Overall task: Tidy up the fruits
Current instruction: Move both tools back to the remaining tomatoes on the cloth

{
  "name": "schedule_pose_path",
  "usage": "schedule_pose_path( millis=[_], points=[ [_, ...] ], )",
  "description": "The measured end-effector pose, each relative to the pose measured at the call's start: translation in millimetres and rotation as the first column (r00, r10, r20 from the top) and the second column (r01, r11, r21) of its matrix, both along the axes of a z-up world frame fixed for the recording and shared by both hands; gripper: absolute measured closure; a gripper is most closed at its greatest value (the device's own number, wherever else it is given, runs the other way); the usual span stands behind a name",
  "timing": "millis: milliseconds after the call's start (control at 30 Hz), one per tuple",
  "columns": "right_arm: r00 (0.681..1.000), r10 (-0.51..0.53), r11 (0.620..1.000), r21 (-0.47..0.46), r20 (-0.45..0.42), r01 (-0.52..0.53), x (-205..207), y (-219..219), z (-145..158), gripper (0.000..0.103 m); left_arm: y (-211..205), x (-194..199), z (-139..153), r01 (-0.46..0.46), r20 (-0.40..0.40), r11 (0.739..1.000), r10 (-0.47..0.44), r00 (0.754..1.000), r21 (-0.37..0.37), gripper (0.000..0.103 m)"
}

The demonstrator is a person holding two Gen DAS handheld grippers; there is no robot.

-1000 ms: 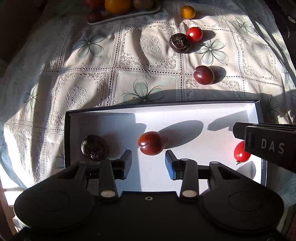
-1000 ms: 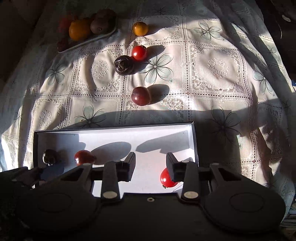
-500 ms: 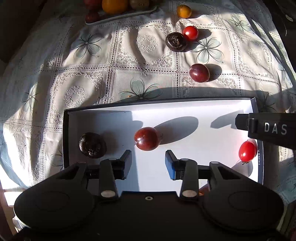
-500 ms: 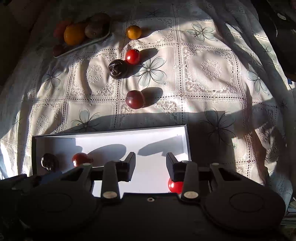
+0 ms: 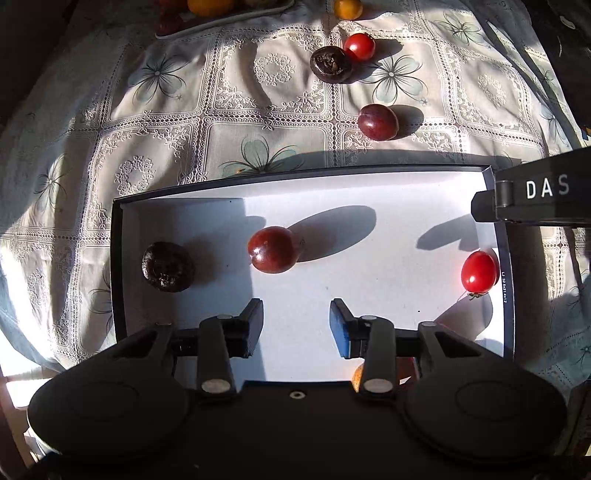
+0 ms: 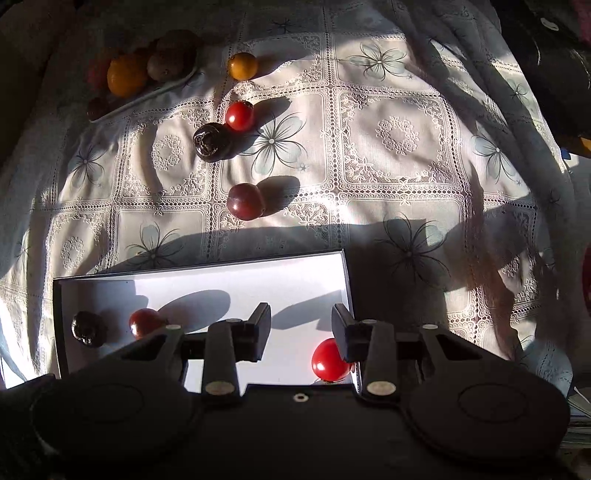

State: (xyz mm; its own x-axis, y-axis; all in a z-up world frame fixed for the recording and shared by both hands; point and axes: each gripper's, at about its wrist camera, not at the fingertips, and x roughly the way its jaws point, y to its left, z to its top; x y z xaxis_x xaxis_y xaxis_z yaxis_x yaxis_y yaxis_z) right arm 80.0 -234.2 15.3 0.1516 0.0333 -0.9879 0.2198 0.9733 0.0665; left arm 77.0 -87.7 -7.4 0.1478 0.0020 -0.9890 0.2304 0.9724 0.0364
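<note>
A black-rimmed white box [image 5: 369,295] [image 6: 221,288] lies on the lace cloth. In it are a dark wrinkled fruit [image 5: 168,266] [image 6: 88,328], a red plum [image 5: 273,249] [image 6: 144,322] and a red tomato [image 5: 479,272] [image 6: 330,360]. An orange fruit [image 5: 357,374] peeks from under my left gripper's right finger. My left gripper [image 5: 296,323] is open and empty above the box's near edge. My right gripper [image 6: 301,332] is open and empty above the box's right end; its body shows in the left wrist view [image 5: 535,199].
On the cloth beyond the box lie a plum [image 5: 377,122] [image 6: 245,202], a dark wrinkled fruit [image 5: 331,64] [image 6: 211,142], a tomato [image 5: 359,46] [image 6: 239,116] and a small orange [image 5: 348,8] [image 6: 242,65]. A plate [image 6: 147,94] of fruit stands far left.
Both grippers have drawn back and up from the box, still open. The tomato lies in the box's right end, clear of the right gripper.
</note>
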Motion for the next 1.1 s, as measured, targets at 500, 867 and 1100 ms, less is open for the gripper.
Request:
schedule_pose_path(
  millis=[500,867,1100],
  points=[
    [0.998,0.052,0.999,0.01,-0.038,-0.052,-13.2,8.3,-1.0,0.064,2.5,-20.4,-8.2,0.024,-0.062,1.0,-0.023,0.998,0.004,0.055],
    [0.997,0.054,0.998,0.014,-0.059,-0.053,-21.7,11.6,-1.1,0.064,1.7,-32.1,-8.1,0.039,-0.071,0.999,-0.039,0.997,0.003,0.055],
    [1.0,0.019,0.999,0.034,-0.023,-0.018,-22.2,8.1,5.2,0.064,5.7,-26.3,-1.0,0.017,-0.029,1.0,-0.017,0.999,0.011,0.055]
  ],
)
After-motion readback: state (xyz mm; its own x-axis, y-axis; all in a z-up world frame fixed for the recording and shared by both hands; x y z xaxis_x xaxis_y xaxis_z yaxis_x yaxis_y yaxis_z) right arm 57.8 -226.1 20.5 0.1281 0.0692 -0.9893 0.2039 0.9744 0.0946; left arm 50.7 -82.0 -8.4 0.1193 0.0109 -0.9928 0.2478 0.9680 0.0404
